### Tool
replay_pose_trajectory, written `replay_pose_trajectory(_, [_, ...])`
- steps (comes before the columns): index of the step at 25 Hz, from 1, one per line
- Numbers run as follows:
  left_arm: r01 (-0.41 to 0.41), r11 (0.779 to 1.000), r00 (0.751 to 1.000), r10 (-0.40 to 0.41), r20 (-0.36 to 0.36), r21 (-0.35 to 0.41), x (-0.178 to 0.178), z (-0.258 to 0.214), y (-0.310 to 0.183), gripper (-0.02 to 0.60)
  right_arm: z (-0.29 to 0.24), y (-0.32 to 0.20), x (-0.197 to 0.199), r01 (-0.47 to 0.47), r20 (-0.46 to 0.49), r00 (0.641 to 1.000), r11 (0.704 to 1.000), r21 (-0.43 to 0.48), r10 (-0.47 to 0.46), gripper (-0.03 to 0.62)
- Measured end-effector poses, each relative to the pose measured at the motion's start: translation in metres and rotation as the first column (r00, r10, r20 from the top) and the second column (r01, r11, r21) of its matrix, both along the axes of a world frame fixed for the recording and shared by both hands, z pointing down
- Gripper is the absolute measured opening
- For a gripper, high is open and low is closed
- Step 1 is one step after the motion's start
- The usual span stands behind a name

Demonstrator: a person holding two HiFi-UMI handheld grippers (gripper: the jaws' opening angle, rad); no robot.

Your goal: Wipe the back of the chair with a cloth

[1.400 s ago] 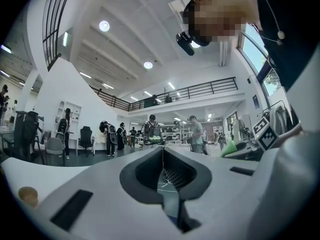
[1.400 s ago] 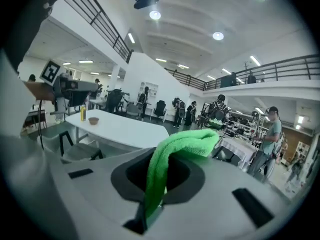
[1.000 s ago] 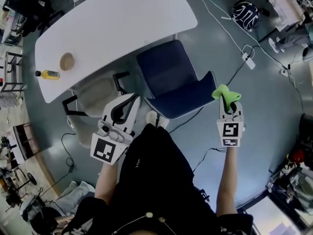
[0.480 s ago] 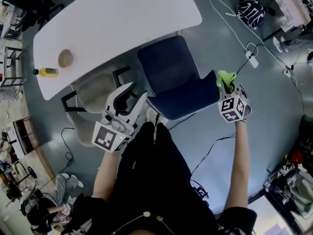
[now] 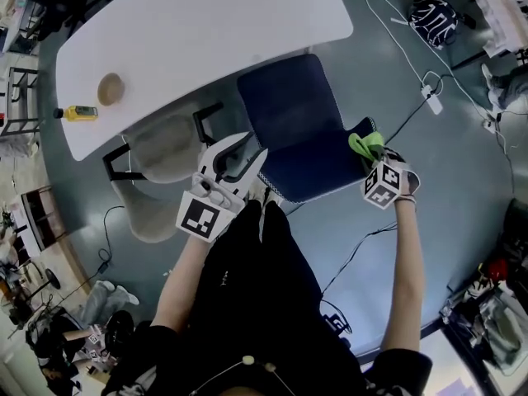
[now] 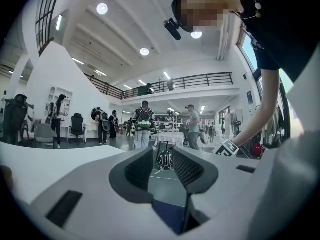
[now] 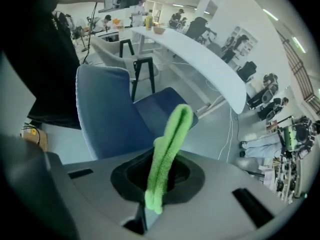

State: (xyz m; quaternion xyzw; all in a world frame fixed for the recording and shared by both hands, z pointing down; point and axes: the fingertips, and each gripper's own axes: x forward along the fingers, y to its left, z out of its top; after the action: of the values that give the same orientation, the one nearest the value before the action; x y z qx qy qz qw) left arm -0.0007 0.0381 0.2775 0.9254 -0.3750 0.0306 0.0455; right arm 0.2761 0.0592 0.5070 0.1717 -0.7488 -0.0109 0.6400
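Head view: right gripper [image 5: 369, 159] clamps the green cloth [image 5: 363, 144] by the chair back [image 5: 318, 167], at its right corner. Wiping seems not yet begun. Left gripper [image 5: 247, 148], jaws just opened, holds nothing.

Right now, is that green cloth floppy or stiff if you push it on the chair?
Probably floppy: the green cloth sticks out of the right tongs folded and bent. Likely light: one pinch holds it. It should squash against the back of the blue chair.
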Motion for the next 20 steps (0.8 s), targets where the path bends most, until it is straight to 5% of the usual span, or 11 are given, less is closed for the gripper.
replay_pose_trajectory(8, [0.017,0.999,1.0,-0.018,-0.005,-0.048,-0.017,0.018,0.0,0.123,0.01,0.011,-0.005,0.035,-0.021,0.999,0.988,-0.151,-0.038,0.018])
replay_pose_trajectory(15, [0.027,0.998,0.999,-0.028,-0.03,-0.053,-0.023,0.021,-0.005,0.121,0.014,0.031,-0.008,0.116,-0.091,0.983,0.918,-0.379,-0.162,0.018])
replay_pose_trajectory(20, [0.031,0.998,0.998,-0.033,-0.047,-0.053,-0.024,0.02,-0.006,0.121,0.012,0.041,-0.015,0.162,-0.116,0.964,0.876,-0.454,-0.238,0.018])
